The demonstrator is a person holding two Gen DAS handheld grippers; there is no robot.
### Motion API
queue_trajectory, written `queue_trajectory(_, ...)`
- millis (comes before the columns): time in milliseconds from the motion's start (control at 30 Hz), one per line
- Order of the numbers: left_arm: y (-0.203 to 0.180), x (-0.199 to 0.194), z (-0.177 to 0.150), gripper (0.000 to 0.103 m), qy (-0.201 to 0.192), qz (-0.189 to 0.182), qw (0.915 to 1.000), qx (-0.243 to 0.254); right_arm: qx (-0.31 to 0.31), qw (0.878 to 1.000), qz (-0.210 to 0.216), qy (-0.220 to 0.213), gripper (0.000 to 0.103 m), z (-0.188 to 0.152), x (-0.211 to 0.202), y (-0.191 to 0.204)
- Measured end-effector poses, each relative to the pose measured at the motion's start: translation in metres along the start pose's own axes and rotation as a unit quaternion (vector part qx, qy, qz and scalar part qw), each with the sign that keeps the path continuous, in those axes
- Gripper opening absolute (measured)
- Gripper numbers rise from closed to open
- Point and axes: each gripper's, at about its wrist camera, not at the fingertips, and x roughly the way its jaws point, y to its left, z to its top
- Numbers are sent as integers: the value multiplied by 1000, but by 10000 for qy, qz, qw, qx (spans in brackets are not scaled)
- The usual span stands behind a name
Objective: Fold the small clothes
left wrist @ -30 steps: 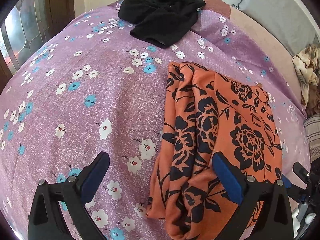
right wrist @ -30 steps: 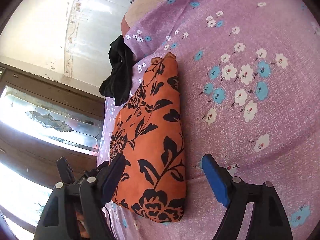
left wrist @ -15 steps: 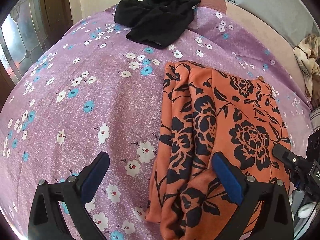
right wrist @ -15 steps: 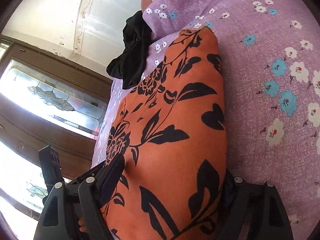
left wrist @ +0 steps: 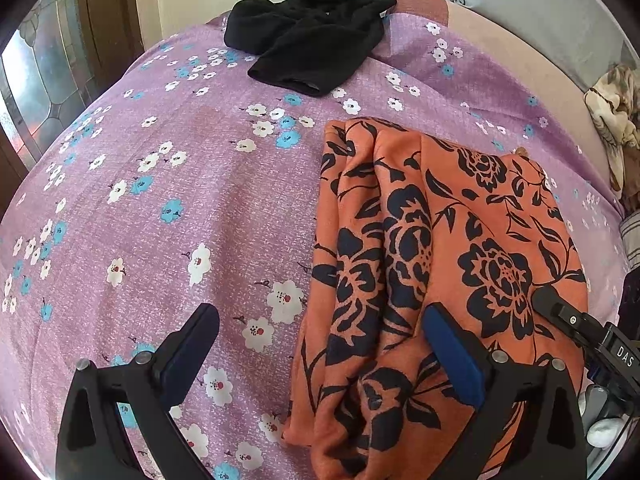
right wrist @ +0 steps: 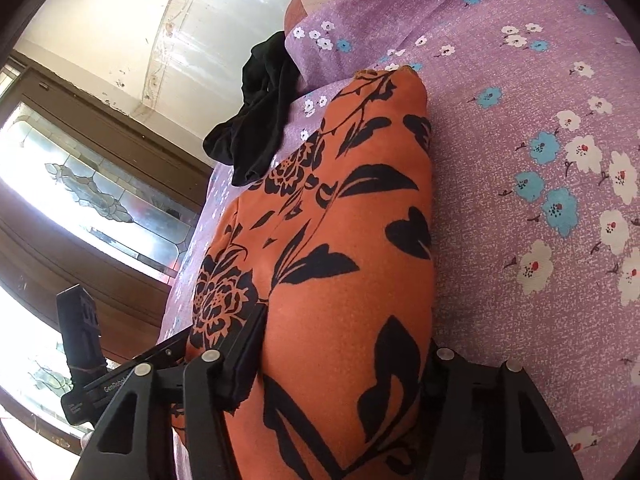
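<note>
Right gripper (right wrist: 344, 356): jaws closing around the orange floral garment (right wrist: 340, 240), cloth bulging between them.
Left gripper (left wrist: 320, 344): spread wide, empty, above garment's edge.
Garment: folded on the purple floral bedsheet (left wrist: 160, 200).

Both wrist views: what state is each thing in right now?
Orange garment: folded, lying on the bedspread.
Black garment: crumpled, unfolded, near the bed's far edge.
Left gripper: open, holding nothing.
Right gripper: jaws closing around the orange garment's near end.

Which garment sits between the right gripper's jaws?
The orange floral garment; right gripper is closing around its end. The black garment lies apart, farther up the bed.
</note>
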Motion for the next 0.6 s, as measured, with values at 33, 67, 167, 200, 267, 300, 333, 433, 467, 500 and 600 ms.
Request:
queue_trajectory(33,0,0,0,100,-4,-15,10000,29,-27,10000,-33,-17,60,-1,-1,2)
queue_trajectory(67,-1,0,0,99,-12,-29,10000,50,-46,10000,-52,-32,59,-1,-1,3)
queue_trajectory(167,-3,-2,0,77,26,-353,9993,80,-68,9999,-78,-65,57,-2,-4,6)
queue_trajectory(200,-4,-3,0,64,36,-516,9986,92,-90,9999,-83,-78,56,-2,-5,7)
queue_trajectory(267,-9,-5,0,47,25,-711,9973,195,-165,9998,-97,-97,55,-1,-6,12)
queue_trajectory(300,-12,-7,0,44,-28,-664,9974,282,-219,9996,-112,-110,54,-1,-8,15)
queue_trajectory(333,-15,-8,-1,41,-64,-657,9971,383,-269,9995,-123,-125,53,0,-8,18)
queue_trajectory(433,-18,-11,-1,30,-107,-734,9961,476,-365,9991,-146,-151,52,0,-11,23)
queue_trajectory(467,-17,-10,-1,30,-86,-753,9960,463,-371,9991,-177,-135,52,0,-11,23)
queue_trajectory(500,-15,-9,1,32,-41,-795,9960,400,-339,9991,-214,-101,52,0,-9,21)
queue_trajectory(600,3,-5,5,56,234,-1102,9935,-131,-44,9998,-195,12,52,-3,-2,4)
